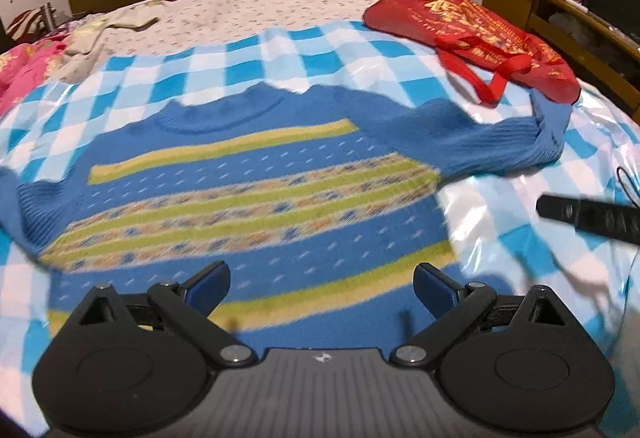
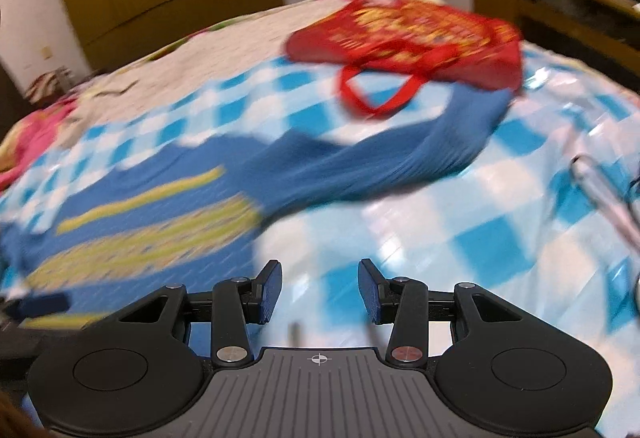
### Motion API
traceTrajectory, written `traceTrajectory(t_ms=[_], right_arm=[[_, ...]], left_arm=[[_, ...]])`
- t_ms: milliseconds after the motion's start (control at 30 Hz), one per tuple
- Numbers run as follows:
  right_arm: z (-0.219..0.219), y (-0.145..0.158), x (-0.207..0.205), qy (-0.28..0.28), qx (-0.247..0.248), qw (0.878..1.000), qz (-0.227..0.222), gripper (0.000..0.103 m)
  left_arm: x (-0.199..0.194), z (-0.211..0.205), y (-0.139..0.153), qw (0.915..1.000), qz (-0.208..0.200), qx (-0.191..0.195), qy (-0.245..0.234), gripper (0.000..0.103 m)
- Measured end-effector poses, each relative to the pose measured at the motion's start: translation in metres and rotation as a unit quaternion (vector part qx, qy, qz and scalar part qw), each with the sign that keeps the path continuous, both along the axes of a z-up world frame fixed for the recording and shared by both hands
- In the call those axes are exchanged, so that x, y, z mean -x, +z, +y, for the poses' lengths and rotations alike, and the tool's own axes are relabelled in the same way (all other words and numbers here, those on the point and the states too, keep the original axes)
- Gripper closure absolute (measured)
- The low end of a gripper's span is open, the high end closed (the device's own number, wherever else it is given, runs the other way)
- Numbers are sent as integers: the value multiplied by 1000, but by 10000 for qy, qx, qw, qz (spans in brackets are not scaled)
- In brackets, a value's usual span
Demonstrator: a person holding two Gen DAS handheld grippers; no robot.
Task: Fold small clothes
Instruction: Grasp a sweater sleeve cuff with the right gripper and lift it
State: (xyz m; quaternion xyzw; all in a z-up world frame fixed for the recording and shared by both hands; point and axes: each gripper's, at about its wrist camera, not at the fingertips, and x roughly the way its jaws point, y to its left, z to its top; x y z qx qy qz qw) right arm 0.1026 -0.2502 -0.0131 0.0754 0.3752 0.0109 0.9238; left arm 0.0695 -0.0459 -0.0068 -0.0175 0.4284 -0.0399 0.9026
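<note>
Sweater (image 1: 256,198), a small blue knit with yellow-green patterned bands, lies face up and spread flat beneath us on the bed. Our left gripper (image 1: 322,292) hovers over its lower hem with the jaws spread wide and nothing between them. Our right gripper (image 2: 320,290) is also released, jaws apart and empty, poised above bare checked cover just beside the sweater's edge; this view is smeared by motion, so finer detail is lost.

Outward from the left gripper, the striped body runs up to the round collar, with one ribbed sleeve (image 1: 500,146) stretched out to the side and its cuff reaching toward a red tote bag (image 1: 472,34); the handle of the bag lies touching or just over the cuff, we cannot tell which. The other sleeve bends off at the opposite edge of the view. Under everything is a glossy blue-and-white checked sheet (image 1: 500,206), over a floral bedspread (image 1: 260,10). A wooden cabinet (image 1: 532,2) stands past the bed.

We judge the knit soft, light and limp: it should drape and sag when lifted, and stretch if pulled by a single point. The ribbed cuff and the hem corners look like the firmest places to pinch. The shiny sheet may let the garment slide, so we would lift before carrying the sleeve across the chest
</note>
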Motion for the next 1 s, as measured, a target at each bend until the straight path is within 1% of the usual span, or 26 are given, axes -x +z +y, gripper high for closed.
traceTrajectory(t_ms=[100, 200, 267, 367, 433, 500, 567, 633, 667, 733, 800, 900, 1000], right_arm=[[-20, -2, -29, -288, 148, 9995, -64, 61], [-33, -5, -54, -521, 274, 9982, -83, 61], [-41, -8, -72, -674, 343, 9971, -63, 61], [-51, -14, -96, -897, 352, 9953, -1, 61], [-54, -17, -110, -1019, 480, 9936, 15, 60], [-54, -22, -124, -1107, 661, 9917, 27, 55], [-56, -30, -134, -1185, 794, 9897, 97, 55], [-61, -36, -139, -1322, 895, 9871, 153, 58], [-67, -38, -140, -1404, 854, 9862, 181, 61], [-79, -40, -140, -1515, 607, 9863, 232, 71], [-92, -36, -136, -1590, 176, 9868, 255, 89], [-100, -22, -122, -1567, -331, 9871, 58, 94], [-88, 0, -111, -1328, -508, 9895, -277, 95]], left_arm=[[-16, -13, 0, 9999, -34, 115, -92, 0], [-30, -26, -3, 9998, -43, 108, -185, 0], [-39, -34, -6, 9997, -51, 33, -247, 0], [-49, -44, -6, 9994, -132, 47, -306, 0], [-54, -50, -6, 9993, -147, 43, -331, 0], [-59, -54, -9, 9993, -109, 34, -354, 0], [-62, -58, -10, 9993, -107, 48, -360, 0], [-64, -60, -10, 9992, -95, 69, -371, 0], [-64, -60, -11, 9992, -87, 82, -373, 0], [-64, -58, -11, 9992, -80, 114, -368, 0], [-61, -55, -9, 9992, -99, 154, -353, 0], [-57, -45, -7, 9992, -103, 261, -283, 0], [-50, -31, -2, 9990, -151, 392, -168, 0]])
